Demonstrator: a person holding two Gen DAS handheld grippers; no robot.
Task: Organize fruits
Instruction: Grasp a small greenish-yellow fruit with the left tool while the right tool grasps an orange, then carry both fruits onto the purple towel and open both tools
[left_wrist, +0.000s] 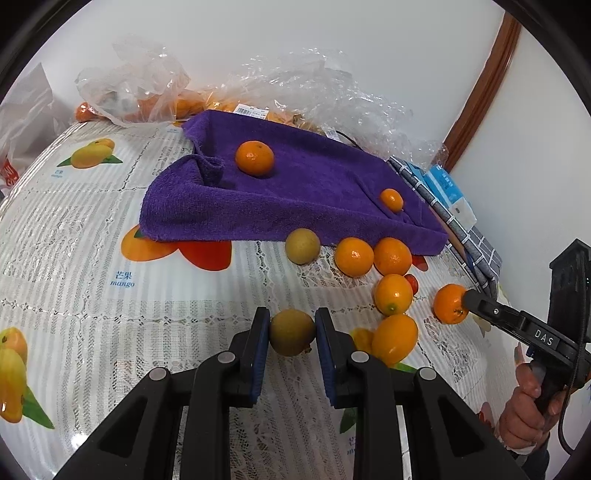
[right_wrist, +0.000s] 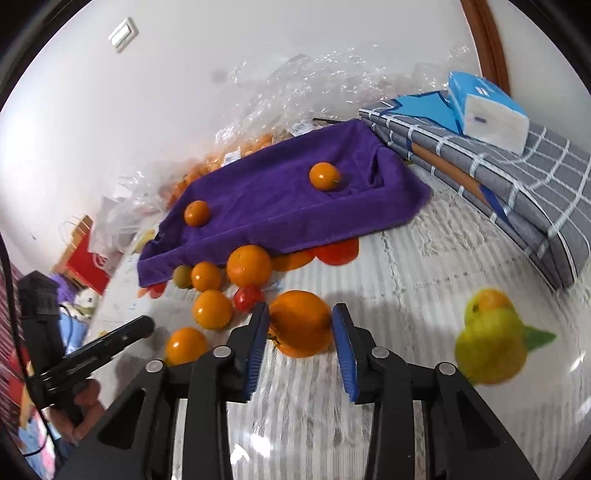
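Pinching a greenish fruit (left_wrist: 291, 332) in our left tongs (left_wrist: 291, 334); right tongs (right_wrist: 300, 325) spread around an orange (right_wrist: 300, 323); two fruits sit on the purple towel (left_wrist: 314, 192); most remain on the counter (left_wrist: 92, 258).

Blue tissue pack (right_wrist: 487, 110) atop folded grey checked cloth (right_wrist: 517, 184); crumpled clear plastic bags (left_wrist: 140, 81) behind; fruit-print tablecloth (left_wrist: 74, 240) beneath

A plain white wall (left_wrist: 332, 33) stands behind the table, which wears a white lace-pattern tablecloth (left_wrist: 74, 229) with printed mangoes. A brown wooden frame (left_wrist: 484, 85) runs along the wall, which carries a white switch plate (right_wrist: 123, 34).
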